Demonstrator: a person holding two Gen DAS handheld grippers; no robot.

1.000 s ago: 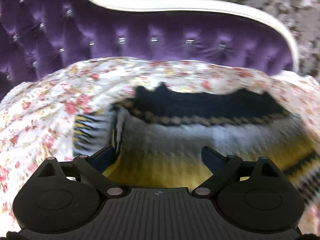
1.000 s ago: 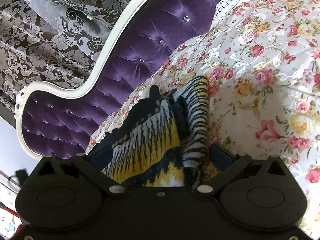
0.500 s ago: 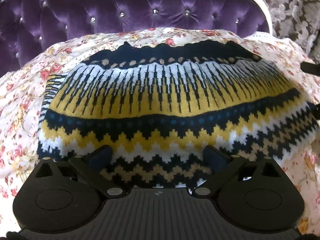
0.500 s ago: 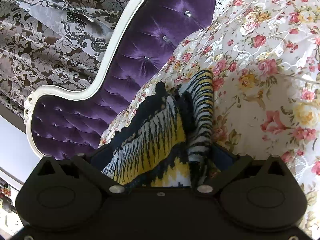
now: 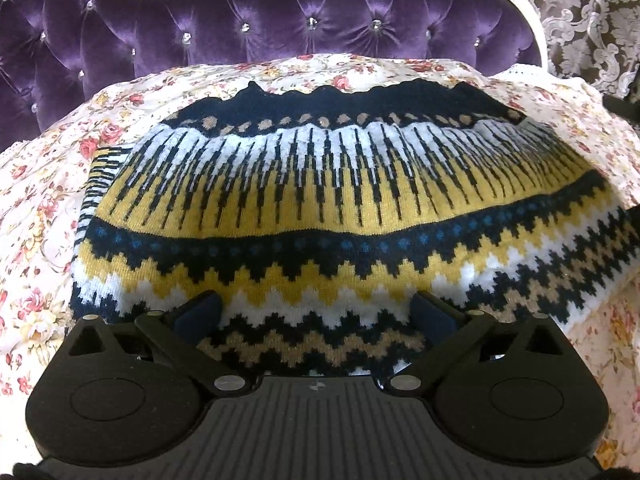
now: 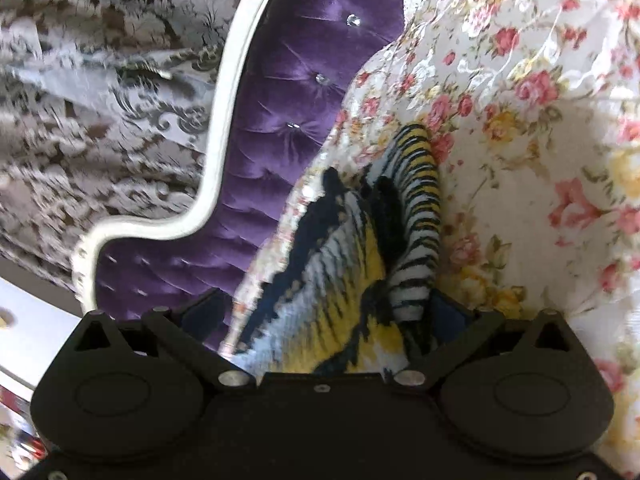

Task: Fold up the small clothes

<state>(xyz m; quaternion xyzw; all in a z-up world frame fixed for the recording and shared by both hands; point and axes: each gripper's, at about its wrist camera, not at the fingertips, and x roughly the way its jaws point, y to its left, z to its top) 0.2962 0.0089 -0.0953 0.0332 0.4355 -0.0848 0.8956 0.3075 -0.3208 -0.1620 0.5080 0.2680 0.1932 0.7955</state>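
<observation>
A knitted sweater (image 5: 320,200) with navy, white, yellow and tan zigzag bands lies flat on a floral bedspread (image 5: 48,200). A striped sleeve (image 5: 100,176) pokes out at its left edge. My left gripper (image 5: 316,308) hovers over the sweater's near hem, jaws wide open, with nothing pinched between them. In the right wrist view the sweater (image 6: 352,280) is seen edge-on, its striped sleeve (image 6: 420,216) folded alongside. My right gripper (image 6: 328,312) is rolled sideways with its jaws spread wide around that edge. The cloth lies between its fingers, and the left pad stands clear of it.
A tufted purple headboard (image 5: 280,20) with a white frame (image 6: 216,120) rises just behind the sweater. Grey damask drapery (image 6: 100,100) hangs beyond it. The floral bedspread (image 6: 520,160) stretches around the sweater on all sides.
The left gripper came down and forward over the sweater, then held still, and its jaws spread a little wider. The right gripper rolled further, tilting its view, while the sweater edge stayed between its fingers.
</observation>
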